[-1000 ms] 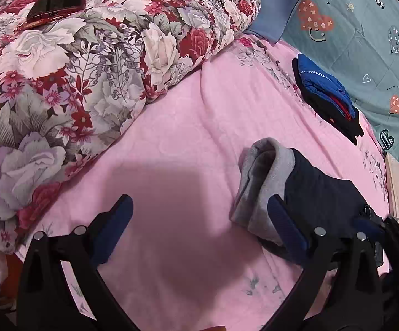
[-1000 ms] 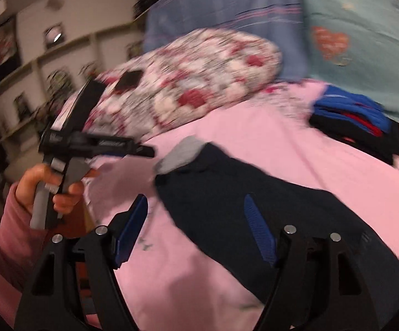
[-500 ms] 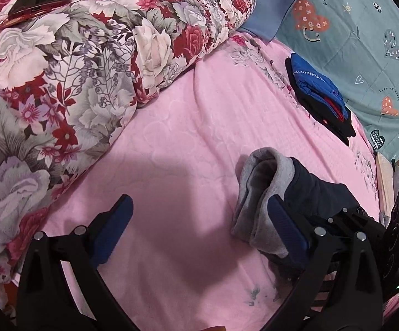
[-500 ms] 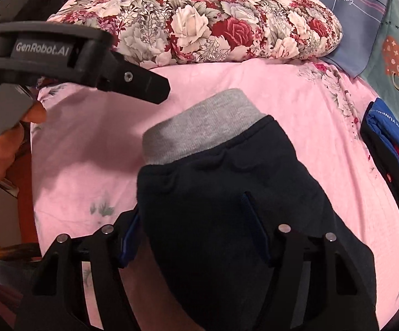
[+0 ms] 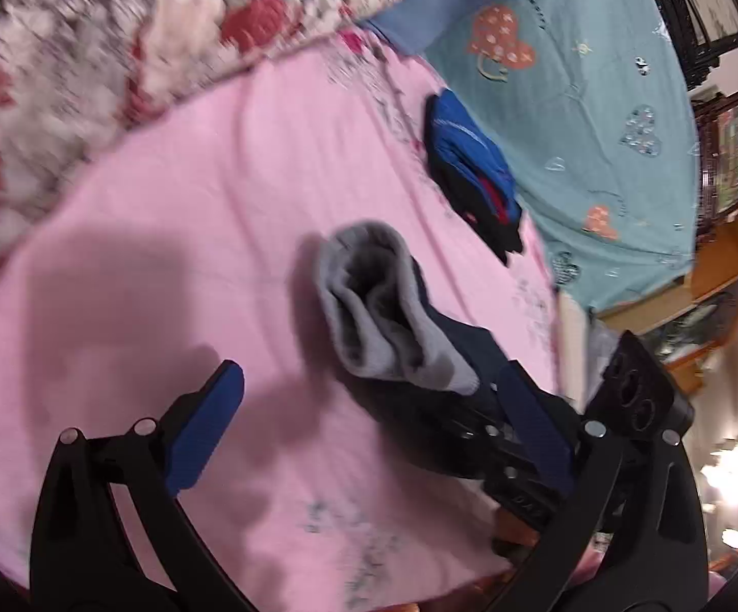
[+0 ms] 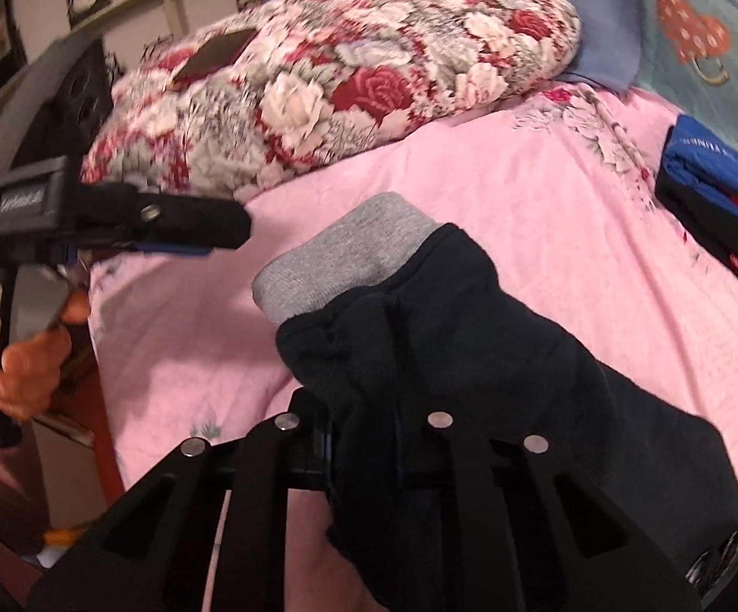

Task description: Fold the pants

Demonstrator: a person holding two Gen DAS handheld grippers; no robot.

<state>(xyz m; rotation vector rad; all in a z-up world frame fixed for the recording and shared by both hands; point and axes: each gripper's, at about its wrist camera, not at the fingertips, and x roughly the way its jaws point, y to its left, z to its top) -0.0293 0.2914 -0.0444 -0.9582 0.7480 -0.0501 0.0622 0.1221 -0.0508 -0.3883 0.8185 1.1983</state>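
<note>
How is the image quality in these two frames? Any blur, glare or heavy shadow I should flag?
Left wrist view: motion blur smears the floral quilt; a broad shadow lies on the pink sheet; blown-out lamp glare sits at the lower right edge. Right wrist view: sharper, though the quilt's left end is soft; the dark pants bunched in the right gripper show little texture. Both carry fisheye curvature.

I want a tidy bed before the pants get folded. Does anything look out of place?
One thing: a dark phone-like slab lies on top of the floral quilt, blurred here. The navy pants are bunched in the right gripper, not flat. The folded clothes look neat.
</note>
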